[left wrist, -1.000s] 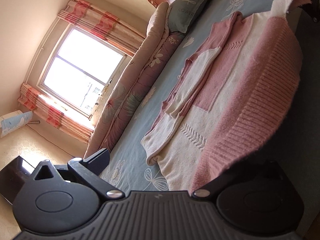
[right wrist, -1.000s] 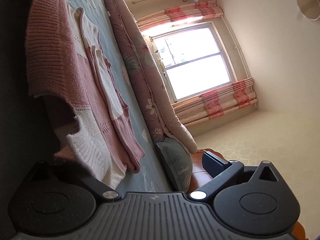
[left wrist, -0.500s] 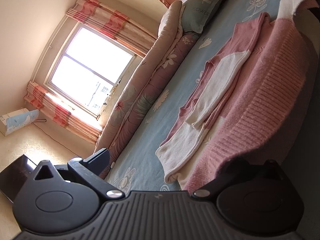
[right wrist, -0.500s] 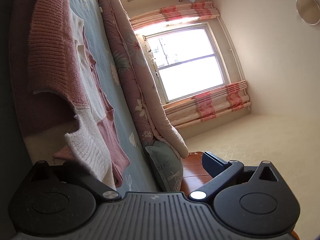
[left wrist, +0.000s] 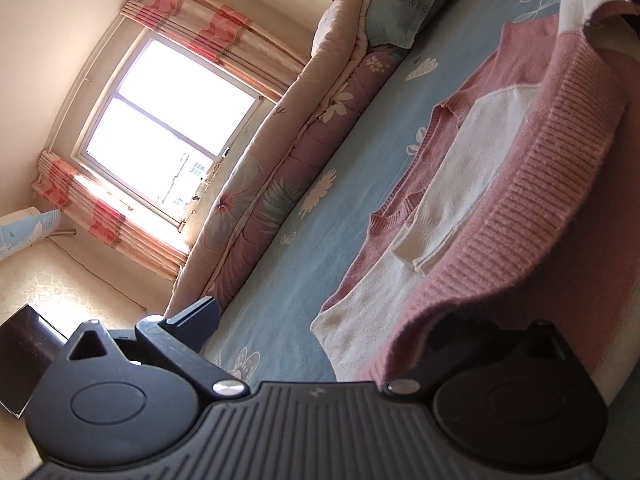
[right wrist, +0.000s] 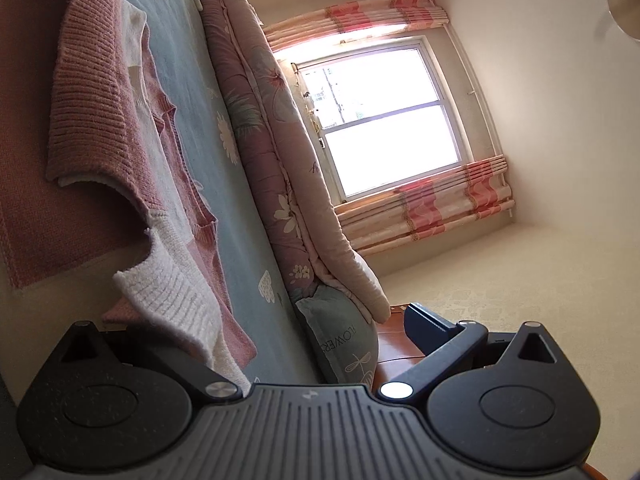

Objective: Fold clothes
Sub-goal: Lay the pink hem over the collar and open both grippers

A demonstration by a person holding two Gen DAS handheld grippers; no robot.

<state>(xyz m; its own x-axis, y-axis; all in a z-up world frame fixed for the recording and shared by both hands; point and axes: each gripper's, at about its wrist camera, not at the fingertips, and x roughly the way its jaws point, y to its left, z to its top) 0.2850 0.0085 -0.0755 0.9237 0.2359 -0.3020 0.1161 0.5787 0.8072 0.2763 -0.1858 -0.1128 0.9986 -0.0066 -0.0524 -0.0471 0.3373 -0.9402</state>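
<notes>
Pink-and-white sweater (left wrist: 460, 184) on bed (left wrist: 304, 264); hem raised higher, carried further across than a second ago, mid-fold. Left gripper (left wrist: 320, 320), right gripper (right wrist: 296, 320): jaws wide, hem draped over one finger each.

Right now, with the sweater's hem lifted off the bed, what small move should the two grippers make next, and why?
Probably carry the ribbed hem forward over the sweater toward its far edge and lower it. The hem arches above the folded-in sleeves, draped over one finger of the left gripper and of the right gripper, so the fold looks half made. Whether either actually pinches the knit cannot be told.
</notes>
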